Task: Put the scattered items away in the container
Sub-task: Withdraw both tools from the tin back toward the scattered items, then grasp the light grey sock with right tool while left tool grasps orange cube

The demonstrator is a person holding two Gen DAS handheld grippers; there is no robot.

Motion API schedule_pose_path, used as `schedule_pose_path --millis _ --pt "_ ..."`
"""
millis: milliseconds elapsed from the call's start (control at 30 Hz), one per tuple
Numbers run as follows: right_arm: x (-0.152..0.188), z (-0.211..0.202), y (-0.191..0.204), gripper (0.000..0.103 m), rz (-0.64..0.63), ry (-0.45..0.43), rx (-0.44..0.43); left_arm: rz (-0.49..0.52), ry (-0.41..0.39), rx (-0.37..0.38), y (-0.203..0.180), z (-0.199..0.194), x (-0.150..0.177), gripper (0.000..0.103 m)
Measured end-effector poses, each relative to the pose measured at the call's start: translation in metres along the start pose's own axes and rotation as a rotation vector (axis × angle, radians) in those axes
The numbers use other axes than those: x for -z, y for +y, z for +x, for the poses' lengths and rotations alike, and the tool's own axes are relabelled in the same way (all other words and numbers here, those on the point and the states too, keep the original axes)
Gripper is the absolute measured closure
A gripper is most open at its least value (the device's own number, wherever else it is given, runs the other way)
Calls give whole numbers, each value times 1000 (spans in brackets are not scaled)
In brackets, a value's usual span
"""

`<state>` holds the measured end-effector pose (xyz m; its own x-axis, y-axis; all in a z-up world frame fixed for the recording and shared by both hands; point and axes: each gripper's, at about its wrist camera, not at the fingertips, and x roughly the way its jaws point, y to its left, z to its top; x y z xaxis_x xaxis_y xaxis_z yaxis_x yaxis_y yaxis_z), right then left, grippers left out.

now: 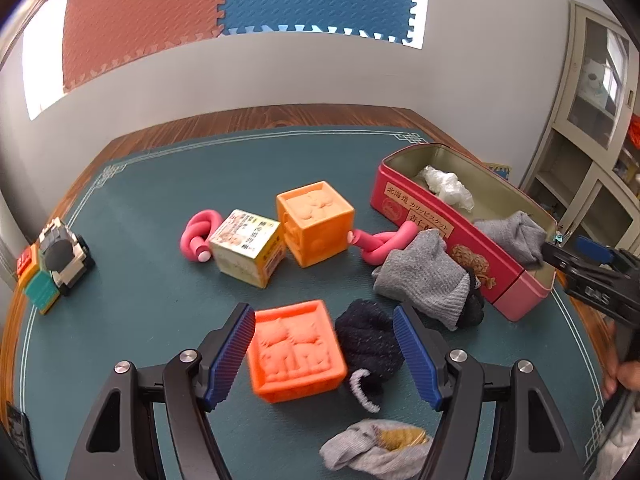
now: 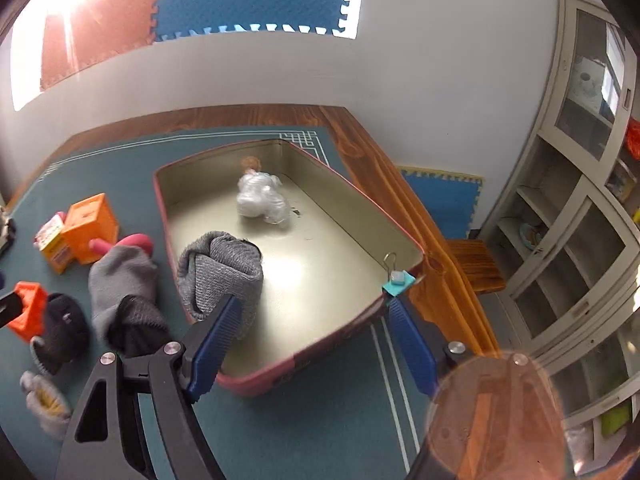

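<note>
A pink tin point(image 1: 432, 236) stands open at the right of the green mat; it also shows in the right wrist view point(image 2: 256, 384). Inside lie a crumpled white plastic wrap point(image 2: 260, 200) and a rolled grey sock point(image 2: 220, 272) against its left wall. My left gripper point(image 1: 324, 356) is open around an orange cat-embossed block point(image 1: 294, 350) and a dark navy sock point(image 1: 370, 344). My right gripper point(image 2: 316, 344) is open and empty over the tin's near end, its left finger beside the grey sock.
On the mat lie an orange cube point(image 1: 314, 222), a printed carton point(image 1: 246, 254), two pink foam curlers point(image 1: 198, 232), a grey and black sock point(image 1: 428, 280), a grey-yellow sock point(image 1: 376, 446) and toy blocks point(image 1: 56, 264) at far left. A cabinet point(image 2: 572, 216) stands at the right.
</note>
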<state>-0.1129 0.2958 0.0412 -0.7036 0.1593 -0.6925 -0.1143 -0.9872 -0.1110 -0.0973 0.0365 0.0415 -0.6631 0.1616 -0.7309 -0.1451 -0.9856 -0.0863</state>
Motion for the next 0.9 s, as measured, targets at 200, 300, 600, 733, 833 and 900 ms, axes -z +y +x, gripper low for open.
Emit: schedule_pose_path --millis 200,300,600,733,833,900 --pt "0 -23 14 23 -20 -66 -4 -52 19 -10 21 4 6 30" --pt "1 -38 28 23 -60 -107 -43 -64 27 -9 28 7 9 30" --pt "4 -45 63 23 -112 -114 -187 -81 40 -21 41 8 20 27" --pt "9 -37 74 23 -117 -84 -223 -81 36 -7 43 4 25 24" --pt "13 -33 77 23 -113 -70 -237 -71 40 9 41 1 29 24" --pt "14 -32 78 23 -110 -60 -253 -54 46 19 36 0 32 24"
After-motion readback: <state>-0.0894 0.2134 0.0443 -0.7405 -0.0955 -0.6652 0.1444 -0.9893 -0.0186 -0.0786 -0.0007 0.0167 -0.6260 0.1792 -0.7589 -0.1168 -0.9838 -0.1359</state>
